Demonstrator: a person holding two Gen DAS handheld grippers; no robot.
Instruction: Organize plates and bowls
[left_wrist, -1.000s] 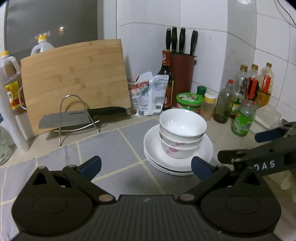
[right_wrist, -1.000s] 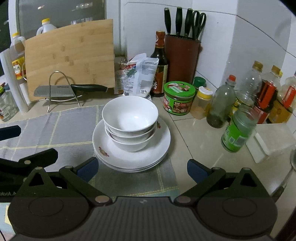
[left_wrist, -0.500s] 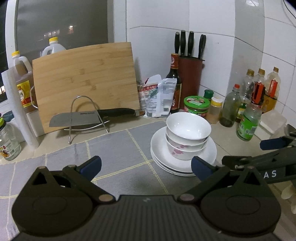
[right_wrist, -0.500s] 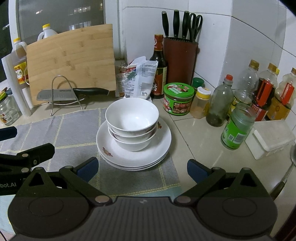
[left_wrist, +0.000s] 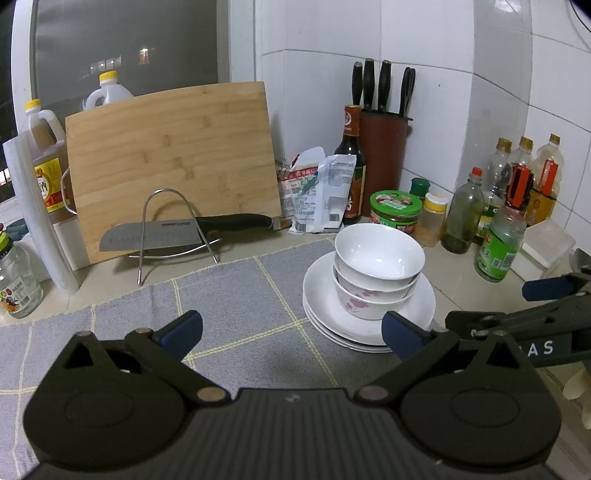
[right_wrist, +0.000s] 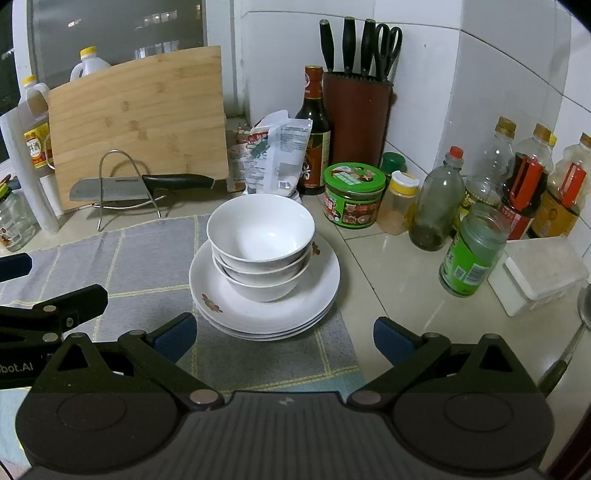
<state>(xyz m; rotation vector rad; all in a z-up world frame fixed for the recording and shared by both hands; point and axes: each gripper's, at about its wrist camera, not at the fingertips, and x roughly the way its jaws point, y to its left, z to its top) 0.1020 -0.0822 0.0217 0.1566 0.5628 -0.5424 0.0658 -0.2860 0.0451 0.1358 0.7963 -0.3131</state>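
The left gripper (left_wrist: 291, 326) stood wide open and held nothing. The right gripper (right_wrist: 284, 334) likewise stood wide open and empty, apart from the crockery. Three nested bowls (right_wrist: 260, 240) sat on a stack of plates (right_wrist: 314, 295), which rested at the right edge of the grey mat (right_wrist: 147, 258) on the bench (right_wrist: 399, 291). A cutting board (left_wrist: 173, 162) leaned at the bench's rear, a knife (left_wrist: 177, 232) lying on a wire rack (left_wrist: 173, 229) before it. Bottles (right_wrist: 524, 177) lined the right wall.
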